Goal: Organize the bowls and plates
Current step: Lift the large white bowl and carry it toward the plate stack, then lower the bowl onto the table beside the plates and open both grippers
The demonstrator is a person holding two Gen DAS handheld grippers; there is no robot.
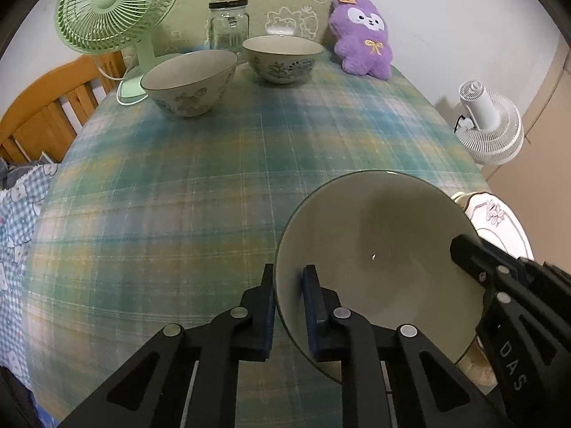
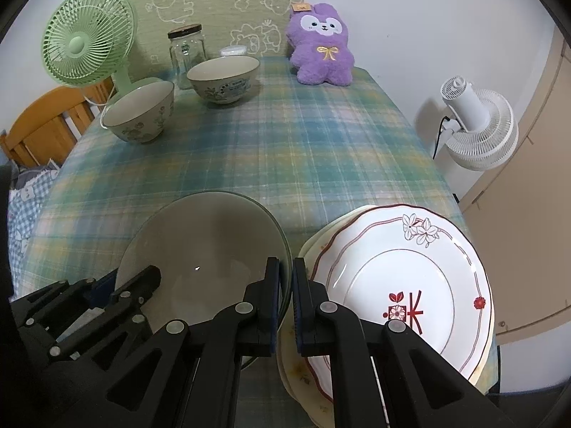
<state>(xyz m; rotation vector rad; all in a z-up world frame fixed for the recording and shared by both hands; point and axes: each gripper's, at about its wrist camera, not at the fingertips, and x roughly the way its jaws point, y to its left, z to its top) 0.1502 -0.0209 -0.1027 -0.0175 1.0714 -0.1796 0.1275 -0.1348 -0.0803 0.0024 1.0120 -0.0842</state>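
Now both grippers pinch near bowl rim: left gripper at nine o'clock, right gripper at three, beside plate stack. Lift level, hands synchronized, toward far bowls at eleven o'clock.

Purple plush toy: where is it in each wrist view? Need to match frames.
Left wrist: purple plush toy at upper right of centre, on the table's far edge against the wall, right of the two far bowls.
Right wrist: the toy at top, just right of centre, same far edge.
Shared landmark: green desk fan, upper left in both.
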